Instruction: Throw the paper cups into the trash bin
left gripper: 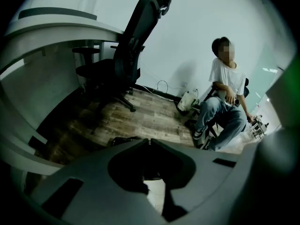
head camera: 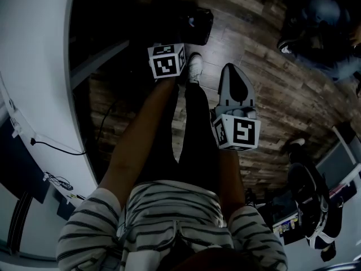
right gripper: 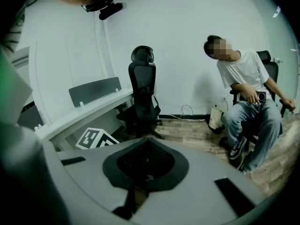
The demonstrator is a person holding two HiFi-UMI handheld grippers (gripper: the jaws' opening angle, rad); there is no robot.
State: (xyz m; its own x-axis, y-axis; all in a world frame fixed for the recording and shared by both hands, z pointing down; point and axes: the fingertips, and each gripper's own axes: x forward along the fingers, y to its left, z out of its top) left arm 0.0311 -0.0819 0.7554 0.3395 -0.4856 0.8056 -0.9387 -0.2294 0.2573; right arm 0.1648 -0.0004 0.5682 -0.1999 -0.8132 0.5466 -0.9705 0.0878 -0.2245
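Note:
No paper cup shows in any view. In the left gripper view my left gripper point(left gripper: 149, 140) has its grey jaws meeting tip to tip with nothing between them. In the right gripper view my right gripper point(right gripper: 145, 138) is likewise shut and empty. From the head view, the left gripper point(head camera: 166, 60) shows mostly as its marker cube, held low over the wood floor. The right gripper point(head camera: 236, 68) points forward beside my leg. A dark object point(head camera: 194, 26) stands on the floor just beyond the left gripper. I cannot tell whether it is the trash bin.
A curved white desk point(head camera: 34, 95) runs along my left. A black office chair point(left gripper: 133, 55) stands by it. A person point(right gripper: 248, 97) sits on a chair to the right. A white bag point(left gripper: 188, 101) and cables lie by the wall.

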